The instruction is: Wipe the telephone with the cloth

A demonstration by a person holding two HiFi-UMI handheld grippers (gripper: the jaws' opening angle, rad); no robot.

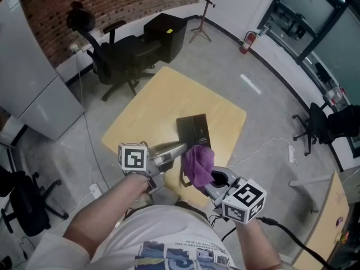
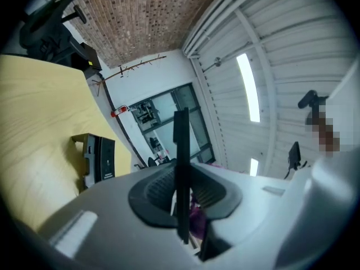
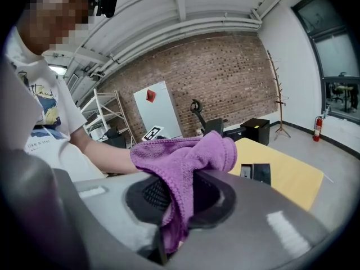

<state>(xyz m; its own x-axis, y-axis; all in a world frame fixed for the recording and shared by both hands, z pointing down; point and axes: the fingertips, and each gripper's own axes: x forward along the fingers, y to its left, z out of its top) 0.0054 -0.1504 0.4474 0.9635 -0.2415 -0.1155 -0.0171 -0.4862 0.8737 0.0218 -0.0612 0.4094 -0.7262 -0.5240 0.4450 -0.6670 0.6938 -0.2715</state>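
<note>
The black telephone lies on the yellow table; it also shows far off in the left gripper view as the telephone and in the right gripper view as the telephone. My left gripper hovers over the table's near edge, shut on a thin black piece seen edge-on between its jaws; I cannot tell what it is. My right gripper is shut on the purple cloth, which bunches up above the jaws as the cloth. The cloth hangs just below the telephone, beside the left gripper's tip.
A black office chair and a black cabinet stand beyond the table. A grey cabinet is at the left, a coat stand and a fire extinguisher at the back. A white cable lies on the floor to the right.
</note>
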